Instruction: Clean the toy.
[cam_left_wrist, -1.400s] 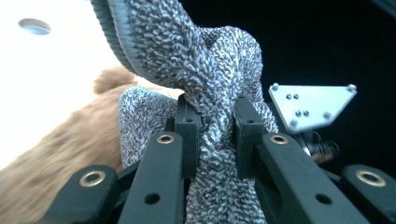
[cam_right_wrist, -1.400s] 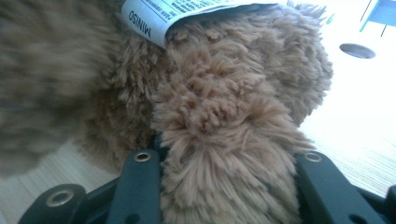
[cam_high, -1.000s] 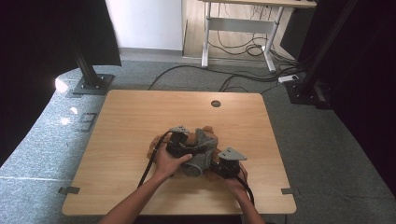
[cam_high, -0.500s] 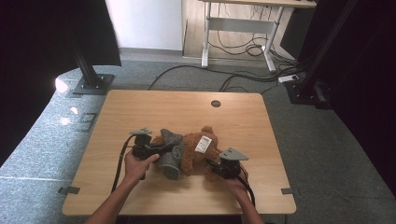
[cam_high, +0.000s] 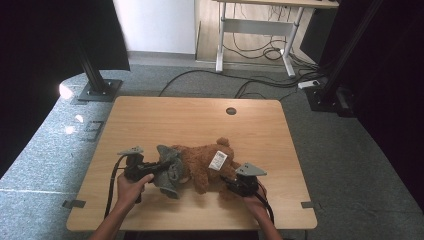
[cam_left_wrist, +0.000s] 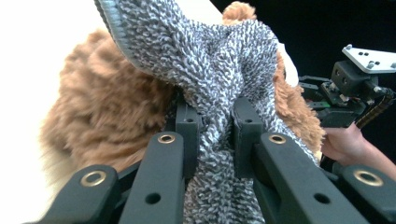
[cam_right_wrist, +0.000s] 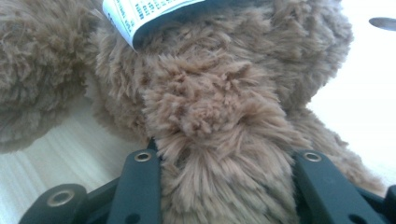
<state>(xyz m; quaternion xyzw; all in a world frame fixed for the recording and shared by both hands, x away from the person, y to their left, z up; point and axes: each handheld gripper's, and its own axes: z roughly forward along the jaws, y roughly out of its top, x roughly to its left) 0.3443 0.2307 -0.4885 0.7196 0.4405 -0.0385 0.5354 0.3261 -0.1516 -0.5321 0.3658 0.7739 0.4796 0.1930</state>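
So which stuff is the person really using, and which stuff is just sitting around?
In use:
- brown teddy bear, lying on the table
- grey knitted cloth on the bear
- left gripper, shut on the cloth
- right gripper, clamped on a furry part of the bear

Just lying about:
- white tag on the bear
- cables on the floor
- desk behind

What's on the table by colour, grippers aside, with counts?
Brown: 1, plush teddy bear
Grey: 1, knitted cloth, pinched in the left gripper
White: 1, tag on the bear
Total: 3
The right gripper is closed on a limb of the bear.
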